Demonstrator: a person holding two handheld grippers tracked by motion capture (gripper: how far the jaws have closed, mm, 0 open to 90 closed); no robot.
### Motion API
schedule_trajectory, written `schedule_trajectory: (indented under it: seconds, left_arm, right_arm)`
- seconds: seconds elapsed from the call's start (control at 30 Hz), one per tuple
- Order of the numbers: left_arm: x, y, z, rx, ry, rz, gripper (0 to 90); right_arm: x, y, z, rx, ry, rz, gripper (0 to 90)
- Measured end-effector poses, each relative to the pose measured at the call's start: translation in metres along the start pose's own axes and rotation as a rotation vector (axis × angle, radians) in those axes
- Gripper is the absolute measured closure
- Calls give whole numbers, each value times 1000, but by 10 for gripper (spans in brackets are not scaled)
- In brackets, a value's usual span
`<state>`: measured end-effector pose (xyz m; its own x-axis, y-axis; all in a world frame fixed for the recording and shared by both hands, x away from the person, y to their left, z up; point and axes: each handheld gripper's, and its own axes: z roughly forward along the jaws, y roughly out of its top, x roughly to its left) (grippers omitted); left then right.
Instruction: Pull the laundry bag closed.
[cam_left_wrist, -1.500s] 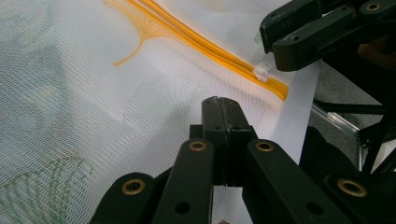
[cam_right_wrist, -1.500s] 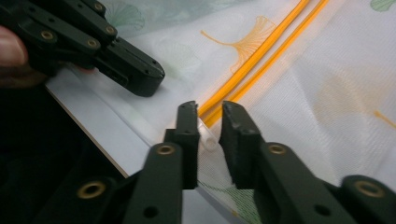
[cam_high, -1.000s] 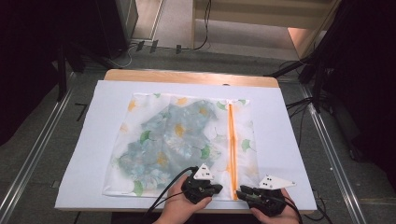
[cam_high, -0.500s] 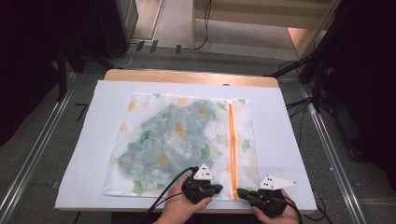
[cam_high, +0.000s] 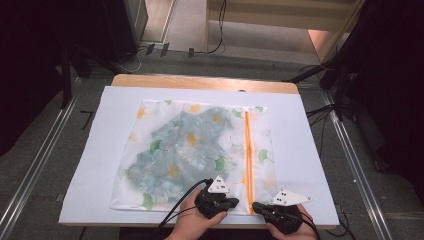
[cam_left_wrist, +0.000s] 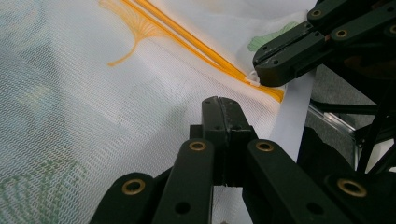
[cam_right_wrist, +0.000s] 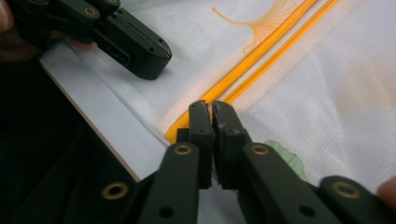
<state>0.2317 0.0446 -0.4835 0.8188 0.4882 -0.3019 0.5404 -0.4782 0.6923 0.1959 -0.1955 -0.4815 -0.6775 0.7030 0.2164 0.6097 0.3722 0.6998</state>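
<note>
The right gripper (cam_right_wrist: 209, 109) has its jaws pressed together on the near end of the orange zipper (cam_right_wrist: 261, 51), apparently pinching its pull, though the pull itself is hidden. Its jaws have just been closing. From there the zipper runs straight away across the mesh laundry bag (cam_high: 195, 150), long axis toward the table's (cam_high: 90, 200) far edge. Just beside it, the left gripper (cam_left_wrist: 223, 105) has its jaws shut on the bag's near hem.

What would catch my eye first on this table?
A floral mesh bag lies flat mid-table on a white sheet, with a bright orange zipper along its right side. At the near edge, the left gripper pinches the mesh beside the zipper and the right gripper is shut at the zipper's near end.
</note>
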Motion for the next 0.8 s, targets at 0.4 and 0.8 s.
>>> schedule_trajectory:
  seconds: [0.4,0.8]
  left_arm:
    - [-21,4,10,26,-25,24,900]
    - [-23,3,14,15,-12,32,900]
  right_arm:
    - [0,5,-4,18,5,23,900]
    - [1,8,-4,14,-6,-2,900]
